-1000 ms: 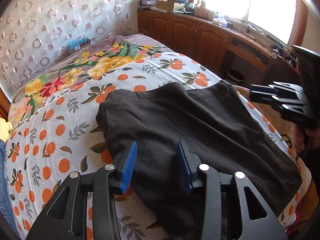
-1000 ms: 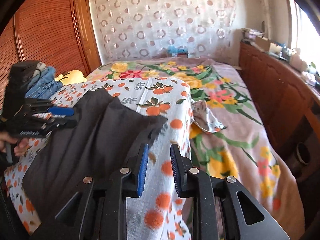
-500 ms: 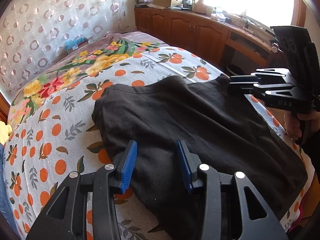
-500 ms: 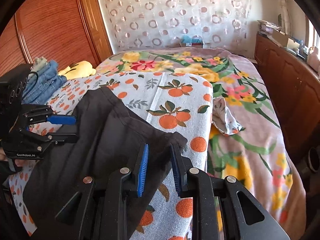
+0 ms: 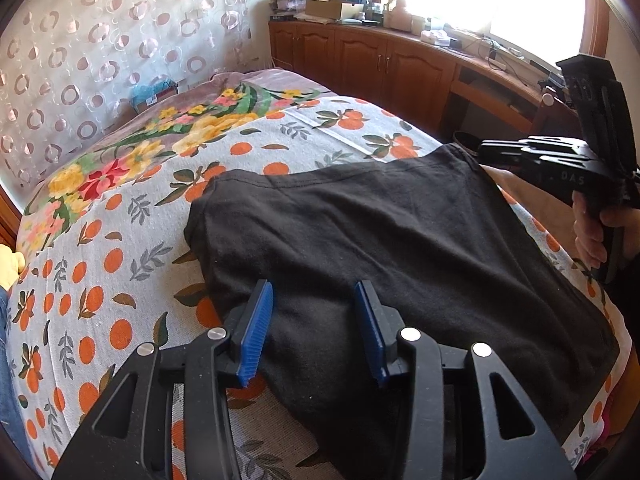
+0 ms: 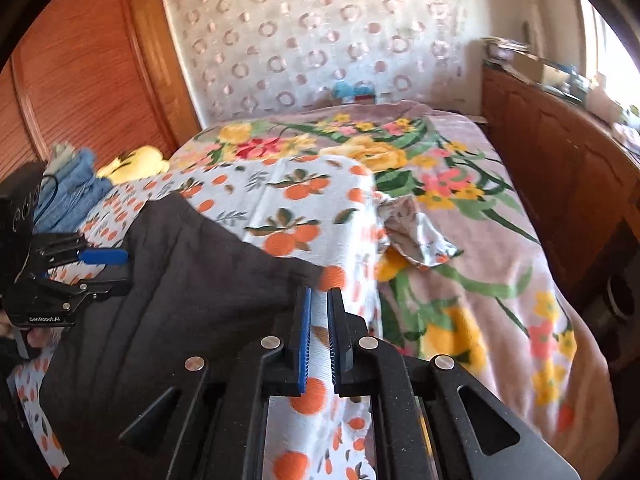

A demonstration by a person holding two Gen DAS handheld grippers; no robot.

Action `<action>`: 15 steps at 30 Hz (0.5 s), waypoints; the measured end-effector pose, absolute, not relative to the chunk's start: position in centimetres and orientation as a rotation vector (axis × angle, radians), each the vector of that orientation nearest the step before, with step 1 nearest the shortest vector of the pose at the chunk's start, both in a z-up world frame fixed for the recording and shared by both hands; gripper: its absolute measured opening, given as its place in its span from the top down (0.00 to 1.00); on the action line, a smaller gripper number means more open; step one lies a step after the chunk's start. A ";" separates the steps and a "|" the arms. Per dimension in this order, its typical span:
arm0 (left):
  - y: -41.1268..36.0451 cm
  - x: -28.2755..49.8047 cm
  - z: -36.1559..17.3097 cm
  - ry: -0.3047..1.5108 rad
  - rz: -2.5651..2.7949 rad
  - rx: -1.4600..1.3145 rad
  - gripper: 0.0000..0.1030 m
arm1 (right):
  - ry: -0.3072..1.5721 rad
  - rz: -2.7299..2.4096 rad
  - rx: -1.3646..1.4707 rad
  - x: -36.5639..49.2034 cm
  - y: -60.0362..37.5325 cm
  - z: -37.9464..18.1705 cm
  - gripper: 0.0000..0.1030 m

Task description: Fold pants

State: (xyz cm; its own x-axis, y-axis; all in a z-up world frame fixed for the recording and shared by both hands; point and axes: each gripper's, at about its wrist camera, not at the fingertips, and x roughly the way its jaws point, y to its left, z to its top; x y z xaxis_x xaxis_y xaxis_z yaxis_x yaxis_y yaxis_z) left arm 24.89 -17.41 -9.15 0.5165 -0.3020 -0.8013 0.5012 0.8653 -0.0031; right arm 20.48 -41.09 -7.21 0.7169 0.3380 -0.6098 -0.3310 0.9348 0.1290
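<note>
Black cotton pants (image 5: 400, 240), already folded into a broad slab, are lying flat on the orange-print white bedspread (image 5: 100, 264), w/ the long axis running from the bed's near edge diagonally toward the side by the wooden cabinets (image 5: 384, 64); the far short end w/ a stitched hem is pointing toward the flowered pink blanket (image 5: 192, 128) at the head of the bed. In the right wrist view the same pants (image 6: 168, 300) are filling the lower left, one corner reaching toward the bedspread's (image 6: 304, 184) right-hand edge. Left gripper (image 5: 314, 324), black w/ blue ribbed pads, is hovering over the near left part of the pants, jaws standing apart, nothing between the pads, fabric lying flat beneath. Right gripper (image 6: 319, 340) has just been closing; its pads are now nearly together w/ only a thin slit, and thru that slit just bedspread is showing, no black cloth pinched, the pants' corner sitting just left of the tips. From the left wrist view the right gripper (image 5: 486, 152) is sitting at the pants' far right corner by the bed edge, held by a person's hand (image 5: 592, 232). A stack of blue denim (image 6: 76, 188) and a yellow soft item (image 6: 136, 164) are lying at the bed's far left side, well apart from the pants.
</note>
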 end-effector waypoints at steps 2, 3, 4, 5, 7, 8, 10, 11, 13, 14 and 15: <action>-17.4 24.9 -9.2 0.908 -0.488 0.241 0.57 | 0.665 0.349 0.012 19.9 -41.6 -7.0 0.92; -17.4 24.9 -9.2 0.908 -0.488 0.242 0.57 | 0.662 0.340 0.011 19.7 -41.8 -6.9 0.92; -17.4 25.0 -9.2 0.910 -0.489 0.243 0.57 | 0.656 0.329 0.011 19.4 -42.1 -6.7 0.92; -17.4 25.0 -9.1 0.913 -0.488 0.243 0.57 | 0.650 0.321 0.010 19.1 -42.3 -6.5 0.92; -17.5 25.1 -9.1 0.913 -0.487 0.242 0.57 | 0.636 0.304 0.015 18.4 -42.7 -6.2 0.92; -17.5 25.1 -9.1 0.913 -0.487 0.241 0.57 | 0.632 0.298 0.019 18.0 -42.9 -6.0 0.92; -17.5 25.2 -9.1 0.914 -0.483 0.235 0.57 | 0.625 0.281 0.023 17.3 -43.4 -5.8 0.92; -17.5 25.2 -9.1 0.915 -0.480 0.233 0.57 | 0.626 0.277 0.026 16.8 -43.5 -5.8 0.92; -17.5 25.0 -9.0 0.920 -0.469 0.229 0.57 | 0.633 0.268 0.027 16.0 -43.6 -5.9 0.92; -17.5 24.9 -8.9 0.922 -0.465 0.230 0.57 | 0.636 0.262 0.026 15.4 -43.5 -5.9 0.92; -17.6 24.6 -8.8 0.921 -0.463 0.231 0.57 | 0.637 0.258 0.027 14.8 -43.6 -5.9 0.92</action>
